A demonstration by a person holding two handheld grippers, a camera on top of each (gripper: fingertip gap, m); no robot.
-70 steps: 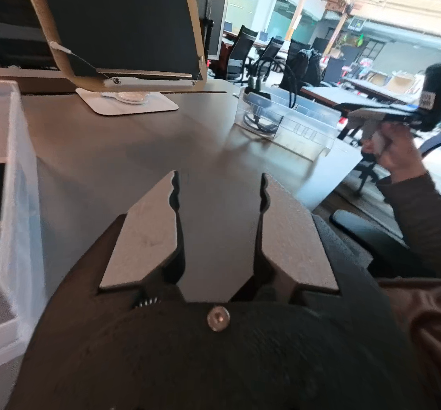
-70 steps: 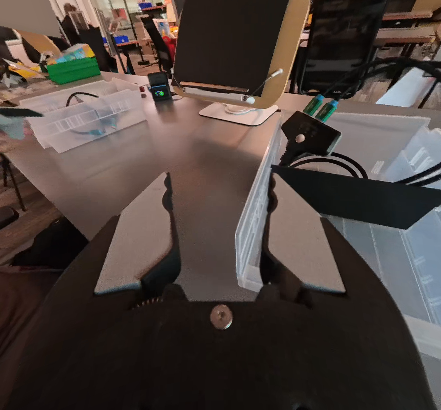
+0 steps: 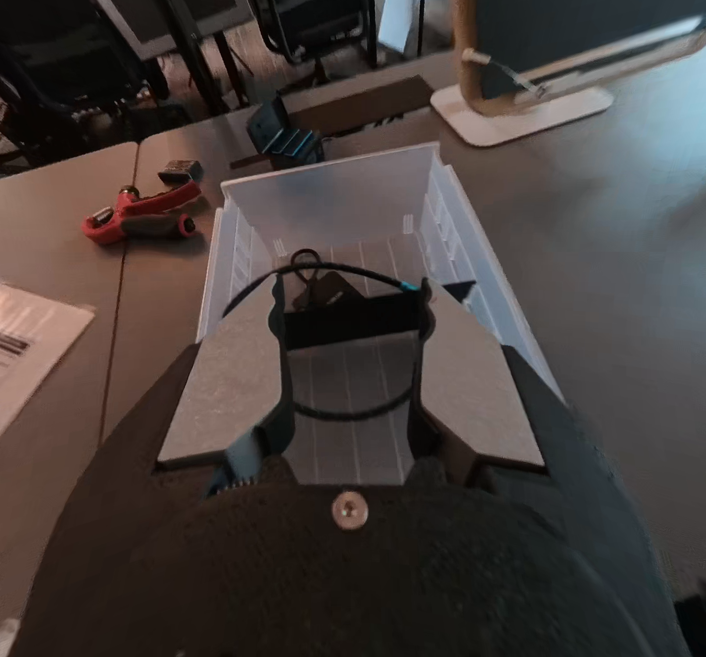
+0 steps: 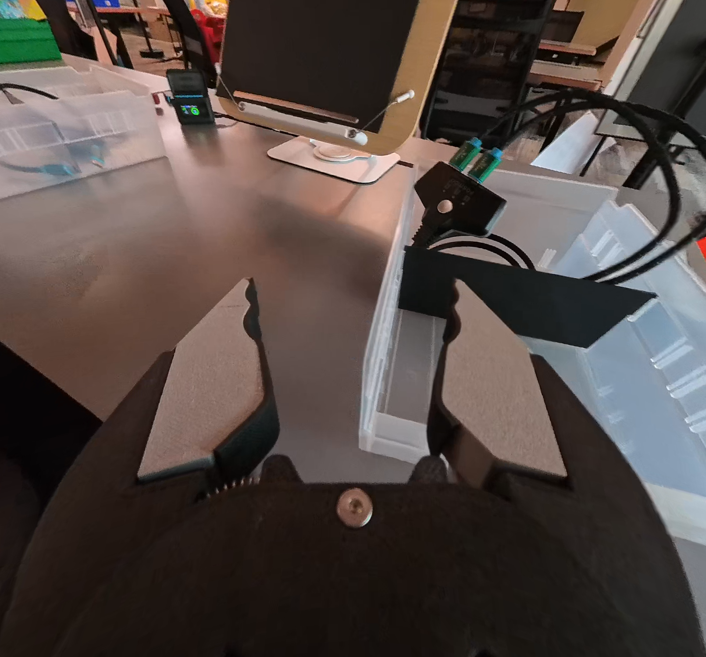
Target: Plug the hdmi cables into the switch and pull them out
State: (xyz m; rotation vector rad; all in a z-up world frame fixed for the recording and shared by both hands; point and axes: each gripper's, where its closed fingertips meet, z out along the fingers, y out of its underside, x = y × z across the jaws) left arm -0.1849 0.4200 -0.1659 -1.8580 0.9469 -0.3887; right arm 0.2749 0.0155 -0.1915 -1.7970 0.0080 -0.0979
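In the left wrist view my left gripper (image 3: 349, 283) is open above a clear plastic bin (image 3: 328, 169). Below it a black divider (image 3: 351, 327) crosses the bin, with a black switch (image 3: 330, 293) lying behind. A black cable (image 3: 336, 266) arcs past my fingertips, its teal end (image 3: 408, 287) next to the right fingertip; the view does not show whether they touch. In the right wrist view my right gripper (image 4: 353, 282) is open and empty over the table beside a bin wall (image 4: 386, 333). A black switch (image 4: 464, 201) there has two teal plugs (image 4: 473, 163) in it.
A red hand tool (image 3: 141, 211) and a paper sheet (image 3: 34, 337) lie left of the bin. A monitor on a white base (image 4: 336, 159) stands at the back. Another clear bin (image 4: 76, 130) and a small black device (image 4: 191, 104) are at the left. Black cables (image 4: 630, 111) loop at the right. About 15 centimeters separates my left fingertips from the black switch (image 3: 330, 293).
My left gripper has swung from over the table to above the bin, and its jaws have narrowed a little. My right gripper has stayed nearly in place beside its bin.
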